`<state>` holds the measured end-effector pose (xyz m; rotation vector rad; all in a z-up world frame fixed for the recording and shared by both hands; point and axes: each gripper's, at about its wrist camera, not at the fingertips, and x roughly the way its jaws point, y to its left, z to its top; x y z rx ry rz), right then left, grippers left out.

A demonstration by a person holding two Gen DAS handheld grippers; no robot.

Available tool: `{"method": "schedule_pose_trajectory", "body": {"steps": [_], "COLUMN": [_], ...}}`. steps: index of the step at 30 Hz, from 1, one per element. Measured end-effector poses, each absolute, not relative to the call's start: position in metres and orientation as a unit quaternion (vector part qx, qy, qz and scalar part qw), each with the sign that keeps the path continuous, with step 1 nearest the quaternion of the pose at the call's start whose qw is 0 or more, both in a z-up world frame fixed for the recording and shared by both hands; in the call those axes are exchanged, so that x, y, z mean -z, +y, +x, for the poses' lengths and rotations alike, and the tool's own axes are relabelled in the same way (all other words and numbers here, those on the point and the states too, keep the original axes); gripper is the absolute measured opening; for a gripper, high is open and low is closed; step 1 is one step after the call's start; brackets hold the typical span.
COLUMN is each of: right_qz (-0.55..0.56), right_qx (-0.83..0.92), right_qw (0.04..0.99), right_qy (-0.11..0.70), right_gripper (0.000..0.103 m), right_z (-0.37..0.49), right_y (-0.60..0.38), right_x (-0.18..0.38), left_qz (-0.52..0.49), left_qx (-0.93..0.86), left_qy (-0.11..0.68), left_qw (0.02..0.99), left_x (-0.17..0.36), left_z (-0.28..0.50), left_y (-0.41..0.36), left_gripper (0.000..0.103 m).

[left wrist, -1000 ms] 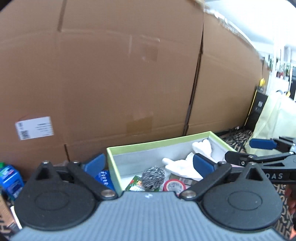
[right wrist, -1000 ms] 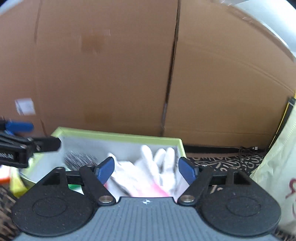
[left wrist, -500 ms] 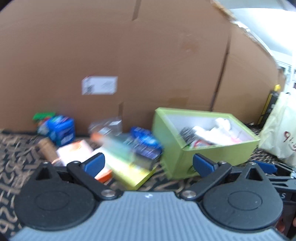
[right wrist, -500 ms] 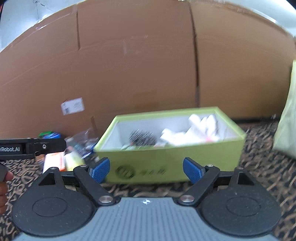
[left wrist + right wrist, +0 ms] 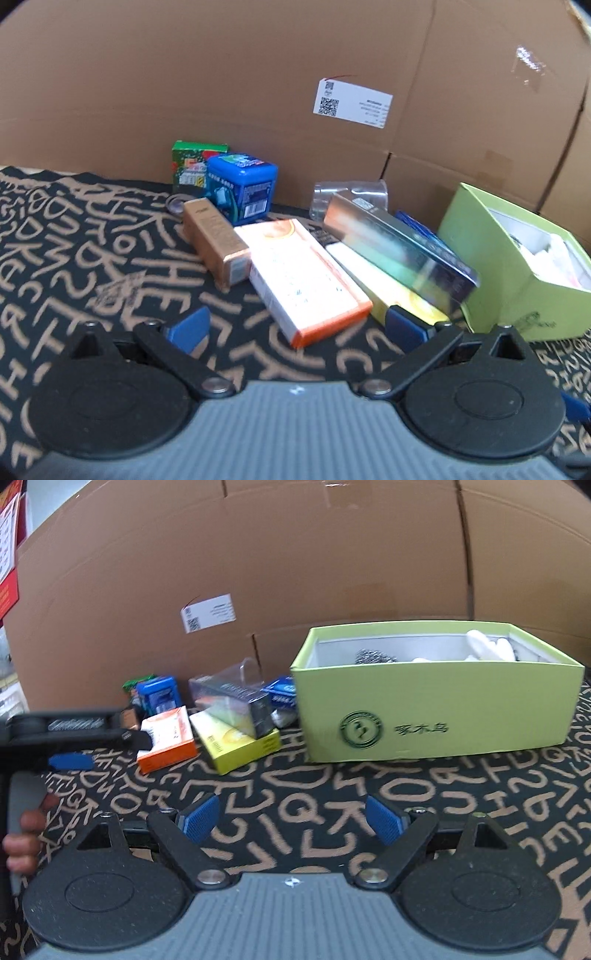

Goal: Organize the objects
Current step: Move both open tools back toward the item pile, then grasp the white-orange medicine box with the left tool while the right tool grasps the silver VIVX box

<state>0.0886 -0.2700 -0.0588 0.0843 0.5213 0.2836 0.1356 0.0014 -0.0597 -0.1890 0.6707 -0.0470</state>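
The green box (image 5: 436,716) sits open-topped on the patterned surface (image 5: 332,797), small packages (image 5: 306,273) crowded just left of it. Both the left gripper (image 5: 295,325) and right gripper (image 5: 291,819) have jaws spread, empty.

Matt cardboard green box (image 5: 436,709); glossy orange carton (image 5: 303,277)
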Motion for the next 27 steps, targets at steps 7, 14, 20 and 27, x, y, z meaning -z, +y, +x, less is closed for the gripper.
{"method": "schedule_pose_trajectory", "body": {"steps": [7, 14, 20, 27], "right_qz": [0.016, 0.000, -0.049, -0.116], "right_qx": [-0.145, -0.165, -0.196, -0.210], "right_qw": [0.960, 0.959, 0.959, 0.952], "right_qy": [0.241, 0.229, 0.199, 0.191], "right_gripper": [0.089, 0.084, 0.078, 0.069], "right_z": [0.085, 0.092, 0.113, 0.172], "right_y": [-0.260, -0.252, -0.229, -0.190], "right_x": [0.053, 0.046, 0.030, 0.016], "left_qz": [-0.083, -0.028, -0.030, -0.024], "left_qx": [0.004, 0.023, 0.030, 0.028], "left_qy": [0.357, 0.349, 0.350, 0.337], "left_qw": [0.930, 0.936, 0.936, 0.941], "left_x": [0.076, 0.079, 0.078, 0.071], "left_z": [0.183, 0.172, 0.141, 0.156], "left_y": [-0.015, -0.006, 0.020, 0.019], "left_gripper": [0.103, 0.071, 0.076, 0.096]}}
